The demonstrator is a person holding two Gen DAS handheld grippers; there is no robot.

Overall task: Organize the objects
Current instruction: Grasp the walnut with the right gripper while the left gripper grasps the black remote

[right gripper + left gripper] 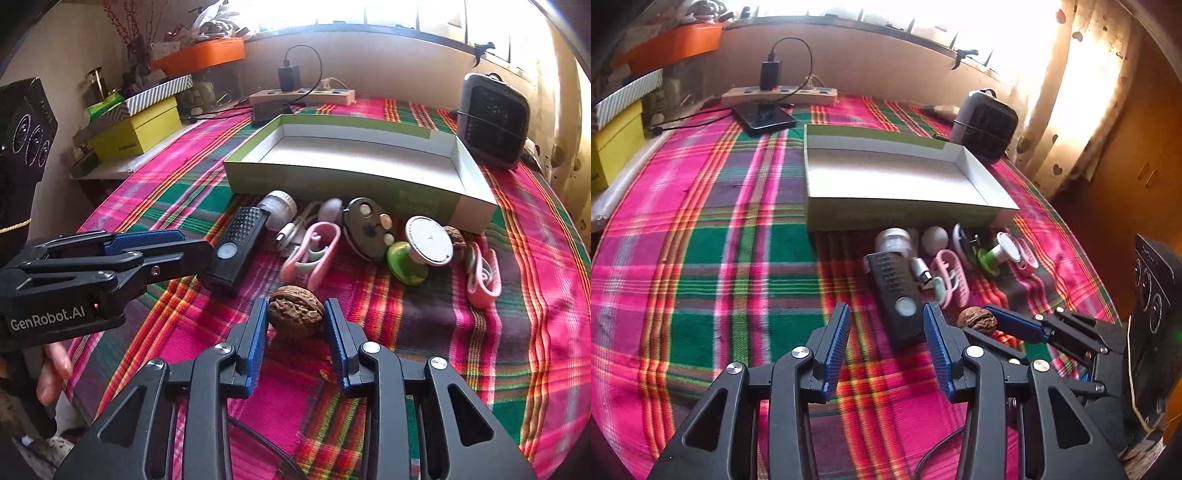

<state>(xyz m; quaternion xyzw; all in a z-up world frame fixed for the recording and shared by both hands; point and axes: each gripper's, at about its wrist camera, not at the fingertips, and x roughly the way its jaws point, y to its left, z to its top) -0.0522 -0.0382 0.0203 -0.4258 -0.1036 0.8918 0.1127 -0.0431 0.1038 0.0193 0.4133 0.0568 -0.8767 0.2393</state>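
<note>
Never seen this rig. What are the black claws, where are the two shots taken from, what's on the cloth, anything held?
No robot: a person carries a hand-held gripper in each hand, each with a fisheye camera looking along its fingers. The left gripper appears in its own view, wide open and holding nothing, near the black flashlight. The right gripper in its own view brackets a walnut on the plaid cloth; whether the pads touch it is unclear. Behind lie pink clips, a green-based knob and an empty box.
</note>
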